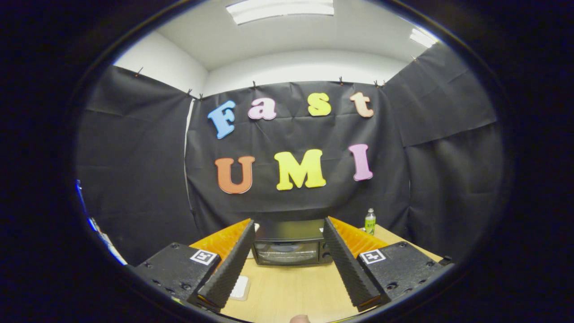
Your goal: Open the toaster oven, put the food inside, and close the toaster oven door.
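Ribbed black pads line the tongs [289,229], which stand spread wide with nothing between them, their orange backs ridged. Beyond the tips, on the pale wooden desk [291,287], sits a boxy black oven [289,246], door closed, its glass front dim. A small bottle [370,221] stands just right of it. A flat pale object [240,287] lies half hidden behind the left finger.

black toaster oven [290,244], door closed
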The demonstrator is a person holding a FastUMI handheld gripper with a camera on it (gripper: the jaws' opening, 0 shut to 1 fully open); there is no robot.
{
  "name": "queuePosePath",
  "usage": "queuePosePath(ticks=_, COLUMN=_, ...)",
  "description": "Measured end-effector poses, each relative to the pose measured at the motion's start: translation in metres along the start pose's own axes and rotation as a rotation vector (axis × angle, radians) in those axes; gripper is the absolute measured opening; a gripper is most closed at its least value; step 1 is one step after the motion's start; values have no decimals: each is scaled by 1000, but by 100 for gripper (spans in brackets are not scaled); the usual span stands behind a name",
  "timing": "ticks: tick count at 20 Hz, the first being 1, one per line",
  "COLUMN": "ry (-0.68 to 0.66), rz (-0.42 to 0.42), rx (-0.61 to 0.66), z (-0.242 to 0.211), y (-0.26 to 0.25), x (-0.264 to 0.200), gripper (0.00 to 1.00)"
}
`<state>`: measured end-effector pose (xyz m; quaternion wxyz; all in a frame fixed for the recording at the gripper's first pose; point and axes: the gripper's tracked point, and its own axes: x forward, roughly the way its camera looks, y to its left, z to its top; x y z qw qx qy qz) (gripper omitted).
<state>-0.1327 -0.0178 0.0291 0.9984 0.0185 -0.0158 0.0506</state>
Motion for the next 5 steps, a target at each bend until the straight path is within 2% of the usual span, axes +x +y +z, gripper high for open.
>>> queuePosePath(ticks=5, ry=-14, rz=-16, rx=29, z=4, y=-8, x=3, gripper=100)
